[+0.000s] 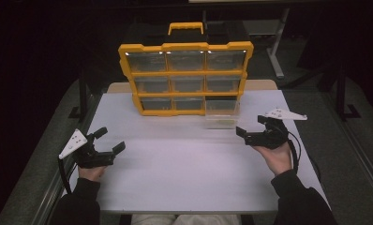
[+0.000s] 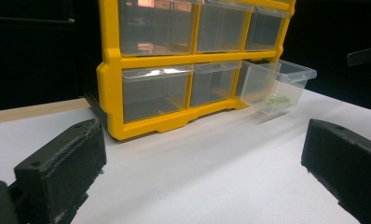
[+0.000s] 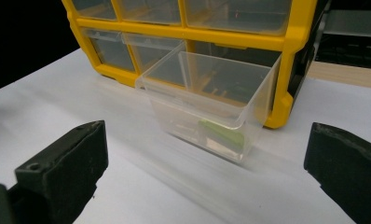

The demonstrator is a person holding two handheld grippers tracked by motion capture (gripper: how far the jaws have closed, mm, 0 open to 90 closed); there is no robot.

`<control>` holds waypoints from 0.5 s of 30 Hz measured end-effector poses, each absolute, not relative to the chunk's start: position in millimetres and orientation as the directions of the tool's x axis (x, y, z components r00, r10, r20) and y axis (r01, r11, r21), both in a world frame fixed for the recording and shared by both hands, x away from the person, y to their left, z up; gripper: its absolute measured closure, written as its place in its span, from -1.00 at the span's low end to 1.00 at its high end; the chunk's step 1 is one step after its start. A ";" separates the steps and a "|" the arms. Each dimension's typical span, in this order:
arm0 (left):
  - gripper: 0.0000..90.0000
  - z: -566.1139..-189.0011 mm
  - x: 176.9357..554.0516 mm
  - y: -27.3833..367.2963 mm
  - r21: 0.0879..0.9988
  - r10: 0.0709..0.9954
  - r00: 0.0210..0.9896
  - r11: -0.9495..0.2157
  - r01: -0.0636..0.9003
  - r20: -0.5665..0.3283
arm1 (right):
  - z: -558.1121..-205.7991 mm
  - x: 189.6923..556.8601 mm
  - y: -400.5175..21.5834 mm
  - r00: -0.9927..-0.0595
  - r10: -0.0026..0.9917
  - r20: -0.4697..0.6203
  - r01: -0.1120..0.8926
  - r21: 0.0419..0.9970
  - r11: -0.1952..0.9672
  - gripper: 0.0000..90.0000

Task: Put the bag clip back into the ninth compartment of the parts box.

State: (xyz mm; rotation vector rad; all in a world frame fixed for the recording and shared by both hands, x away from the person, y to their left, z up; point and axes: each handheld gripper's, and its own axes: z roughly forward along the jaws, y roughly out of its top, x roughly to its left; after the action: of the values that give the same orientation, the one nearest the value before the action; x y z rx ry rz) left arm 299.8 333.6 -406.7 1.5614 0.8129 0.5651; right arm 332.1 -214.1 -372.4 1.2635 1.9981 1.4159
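A yellow organizer [image 1: 184,77] with clear drawers in three rows stands upright at the back of the white table [image 1: 184,173]. Its bottom right drawer [image 1: 221,115] is pulled out most of the way; the same drawer [image 3: 207,105] holds a small green item [image 3: 223,133], also visible as the green item [image 2: 277,99] in the left gripper view. My left gripper [image 1: 110,139] rests open at the table's left side, far from the organizer [image 2: 174,65]. My right gripper [image 1: 250,126] is open just right of the drawer, with nothing between its jaws.
The organizer's yellow handle [image 1: 186,27] sticks up behind it. A table leg and frame [image 1: 276,51] stand in the dark beyond the far right. Grey floor lies on both sides of the table. A cable [image 1: 63,176] trails from the left gripper.
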 end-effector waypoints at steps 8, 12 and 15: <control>-1.00 -406.8 299.7 333.5 0.983 0.768 0.633 -0.028 0.180 -0.094 | -390.7 324.5 -217.3 -0.517 0.836 0.185 0.457 0.885 0.086 -1.00; -1.00 -406.9 299.8 333.2 0.983 0.768 0.633 -0.027 0.180 -0.095 | -394.7 321.2 -221.0 -0.517 0.834 0.190 0.447 0.891 0.075 -1.00; -1.00 -406.9 299.5 332.6 0.983 0.768 0.634 -0.029 0.179 -0.092 | -397.4 315.8 -223.3 -0.528 0.831 0.175 0.418 0.906 0.075 -1.00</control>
State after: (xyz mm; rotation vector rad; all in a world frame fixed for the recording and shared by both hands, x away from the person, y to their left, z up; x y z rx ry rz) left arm 299.5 332.6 -406.9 1.5619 0.8131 0.5672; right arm 315.8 -223.3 -397.4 1.2374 1.9710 1.4436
